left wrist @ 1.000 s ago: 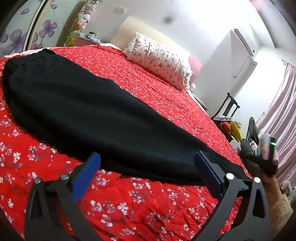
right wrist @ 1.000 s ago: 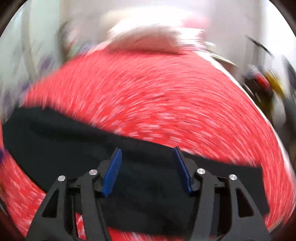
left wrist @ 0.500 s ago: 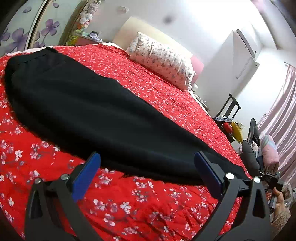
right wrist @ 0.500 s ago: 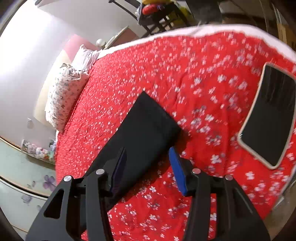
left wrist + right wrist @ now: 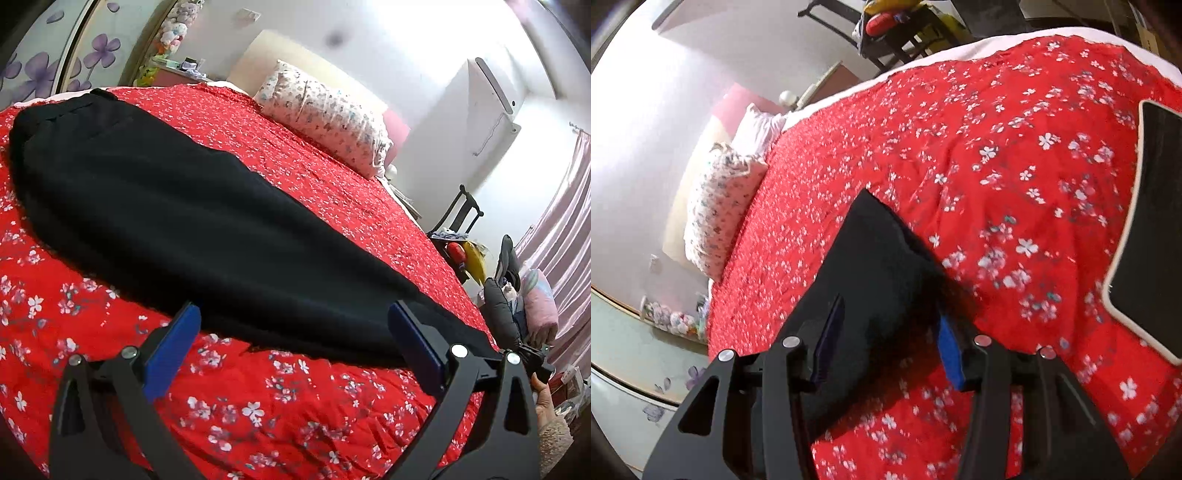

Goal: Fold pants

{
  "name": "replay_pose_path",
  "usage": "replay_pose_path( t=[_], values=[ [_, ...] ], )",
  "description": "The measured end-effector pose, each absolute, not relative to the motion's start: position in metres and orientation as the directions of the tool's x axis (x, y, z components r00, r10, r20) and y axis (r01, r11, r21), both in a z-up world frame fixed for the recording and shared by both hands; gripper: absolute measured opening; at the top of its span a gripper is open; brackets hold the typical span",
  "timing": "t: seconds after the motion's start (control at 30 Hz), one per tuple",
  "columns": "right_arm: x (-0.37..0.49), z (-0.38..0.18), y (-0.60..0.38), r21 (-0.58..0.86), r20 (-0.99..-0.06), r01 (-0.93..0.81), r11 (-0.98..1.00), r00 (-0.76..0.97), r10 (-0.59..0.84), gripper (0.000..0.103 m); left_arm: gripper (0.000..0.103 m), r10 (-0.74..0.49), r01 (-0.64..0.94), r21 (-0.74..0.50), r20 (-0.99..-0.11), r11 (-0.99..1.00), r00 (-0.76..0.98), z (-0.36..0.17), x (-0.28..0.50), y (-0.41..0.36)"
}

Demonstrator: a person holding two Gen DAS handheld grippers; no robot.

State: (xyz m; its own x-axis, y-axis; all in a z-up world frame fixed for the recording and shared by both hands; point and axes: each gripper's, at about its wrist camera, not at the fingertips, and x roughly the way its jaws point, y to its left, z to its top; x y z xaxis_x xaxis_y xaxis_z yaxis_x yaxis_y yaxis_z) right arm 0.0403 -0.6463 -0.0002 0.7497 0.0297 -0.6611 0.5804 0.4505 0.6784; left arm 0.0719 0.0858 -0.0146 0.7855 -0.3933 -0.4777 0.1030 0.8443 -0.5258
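Swung down since the earlier frame, the right gripper point(image 5: 886, 339) is closing around the black pants' point(image 5: 875, 258) cuff end. Red floral bed point(image 5: 295, 398) (pillow point(image 5: 325, 114) at its head); left gripper point(image 5: 291, 339) wide open just short of the pants.

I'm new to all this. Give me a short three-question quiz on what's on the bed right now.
1. True or false: the black pants lie stretched out on the red bedspread.
2. What lies between the closing jaws of the right gripper? A) pillow B) pants leg end C) nothing
3. Fill in: the left gripper is ___, holding nothing.

Key: 1 true; 2 B; 3 open.
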Motion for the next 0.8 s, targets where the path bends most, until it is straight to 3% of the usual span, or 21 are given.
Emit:
replay_pose_path(
  t=[0.07,0.2,0.27,0.3,0.53,0.8],
  values=[
    [0.040,-0.010,-0.650,0.699,-0.650,0.578,0.421,0.759,0.036,0.033,0.101,-0.393,0.103,-0.526,-0.477,0.844,0.786,-0.014,0.072,0.086],
    [0.037,-0.017,-0.656,0.742,-0.617,0.550,0.383,0.784,0.068,0.032,0.101,-0.395,0.104,-0.527,-0.477,0.844,0.785,-0.015,0.072,0.086],
    [0.035,-0.012,-0.655,0.744,-0.604,0.536,0.400,0.795,0.058,0.013,0.101,-0.394,0.103,-0.527,-0.476,0.844,0.786,-0.015,0.071,0.086],
    [0.034,-0.007,-0.653,0.753,-0.580,0.511,0.414,0.813,0.052,0.011,0.101,-0.394,0.103,-0.528,-0.474,0.843,0.787,-0.014,0.071,0.086],
    [0.052,0.064,-0.610,0.754,-0.395,0.265,0.601,0.914,0.092,0.010,0.101,-0.396,0.101,-0.540,-0.466,0.836,0.791,-0.011,0.073,0.085],
    [0.114,0.142,-0.478,0.704,-0.286,-0.043,0.709,0.896,0.339,0.010,0.101,-0.395,0.096,-0.562,-0.440,0.822,0.806,-0.006,0.071,0.089]
  ],
)
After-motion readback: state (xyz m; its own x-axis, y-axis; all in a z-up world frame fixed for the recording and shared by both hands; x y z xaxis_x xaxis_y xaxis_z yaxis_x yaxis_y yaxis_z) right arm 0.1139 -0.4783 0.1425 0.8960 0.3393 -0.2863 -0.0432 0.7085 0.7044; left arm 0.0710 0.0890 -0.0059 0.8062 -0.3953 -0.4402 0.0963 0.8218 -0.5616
